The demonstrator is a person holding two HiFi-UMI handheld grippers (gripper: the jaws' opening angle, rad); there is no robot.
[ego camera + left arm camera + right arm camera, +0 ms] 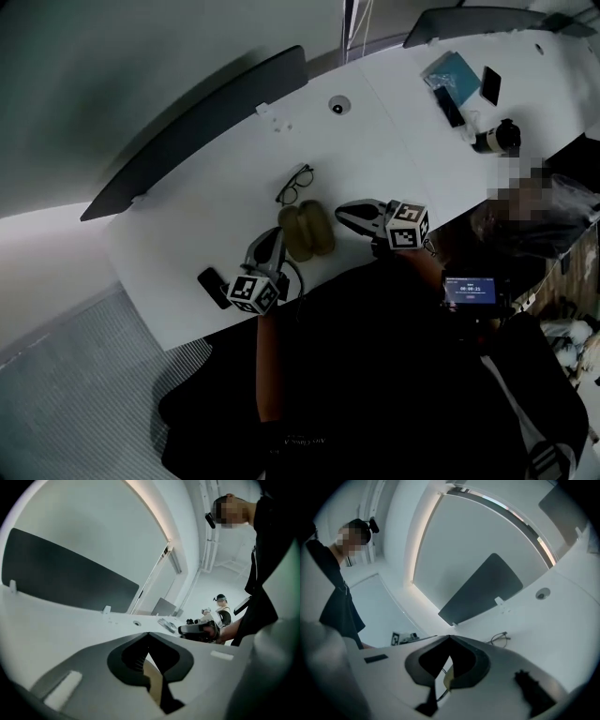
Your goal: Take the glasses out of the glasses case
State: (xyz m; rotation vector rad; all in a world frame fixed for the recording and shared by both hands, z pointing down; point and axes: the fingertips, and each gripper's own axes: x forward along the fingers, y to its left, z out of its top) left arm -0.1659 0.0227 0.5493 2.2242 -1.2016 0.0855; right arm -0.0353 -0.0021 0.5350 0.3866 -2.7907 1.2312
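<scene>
- Two grey hand-held grippers, each with a cube of black-and-white square markers, sit low over a wide white bench in my head view.
- My left hand-held gripper has its jaws pressed together with nothing between them. In its own view the left hand-held gripper shows two grey jaws meeting in a point, aimed almost level across the bench.
- My right hand-held gripper is likewise closed and empty. In its own view the right hand-held gripper also shows its jaws touching at the tip.
- Thin black-framed glasses lie on the bench outside the case, just beyond it and apart from both grippers. The right gripper view also catches the glasses, just past the jaw tips.
- An olive-green rounded glasses case lies between the two grippers, showing as two plump halves side by side.
- A flat black rectangular slab, which may be a phone, lies at the bench's near edge beside the left gripper.
- A long dark grey divider panel stands along the far edge of the bench.
- A blue booklet lies far off at the right end, well apart from the rest.
</scene>
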